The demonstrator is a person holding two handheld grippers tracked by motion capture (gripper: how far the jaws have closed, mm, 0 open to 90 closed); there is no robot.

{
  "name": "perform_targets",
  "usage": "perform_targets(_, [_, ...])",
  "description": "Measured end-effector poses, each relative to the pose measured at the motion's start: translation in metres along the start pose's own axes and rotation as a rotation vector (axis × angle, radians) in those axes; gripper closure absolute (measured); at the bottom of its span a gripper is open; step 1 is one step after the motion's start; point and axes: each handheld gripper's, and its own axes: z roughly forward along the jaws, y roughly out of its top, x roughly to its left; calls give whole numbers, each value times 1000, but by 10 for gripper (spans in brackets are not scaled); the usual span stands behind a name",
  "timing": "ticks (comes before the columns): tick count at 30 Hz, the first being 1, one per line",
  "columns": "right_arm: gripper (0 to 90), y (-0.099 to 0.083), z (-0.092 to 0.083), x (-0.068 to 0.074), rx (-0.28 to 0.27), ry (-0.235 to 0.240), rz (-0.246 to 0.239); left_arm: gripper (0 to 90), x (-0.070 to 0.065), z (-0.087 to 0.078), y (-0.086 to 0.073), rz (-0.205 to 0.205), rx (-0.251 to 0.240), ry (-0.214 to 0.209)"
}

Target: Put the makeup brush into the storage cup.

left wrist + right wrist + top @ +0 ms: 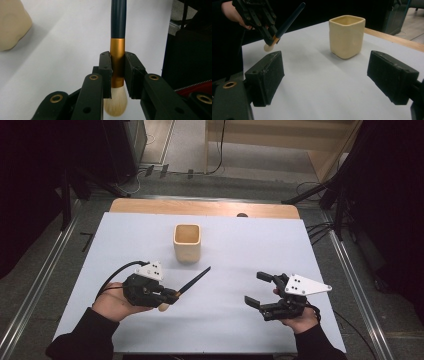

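A makeup brush [192, 282] with a dark handle, a gold collar [117, 60] and a pale bristle head [115, 105] is held above the white table. My left gripper [172, 295] is shut on that gold collar, and the handle points up and right toward a cream square cup [187, 241] standing at the table's middle. In the right gripper view the brush [287, 22] and the left gripper [268, 35] hang at the upper left, with the cup [347, 36] beyond. My right gripper [260, 290] is open at the front right, nothing between its pads [265, 77].
A white sheet covers the table [240, 250], with a wooden edge [200, 207] at the far side. Metal rails [350, 270] run along both sides. Dark stands and cables lie on the floor beyond.
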Motion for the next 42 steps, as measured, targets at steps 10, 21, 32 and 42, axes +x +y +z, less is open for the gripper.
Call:
perform_targets(10, [146,7,20,5,33,85,-11,781,-5,1,3,56,33,-4])
perform_targets(21, [152,29,38,7,114,158,-50,781,-8,7,24,150,158,1])
perform_targets(32, [187,33,55,9,205,213,-67,781,-7,12,43,226,273,-5])
perform_targets(42, [245,46,77,14,286,255,-135,781,-5,16,56,315,366,11])
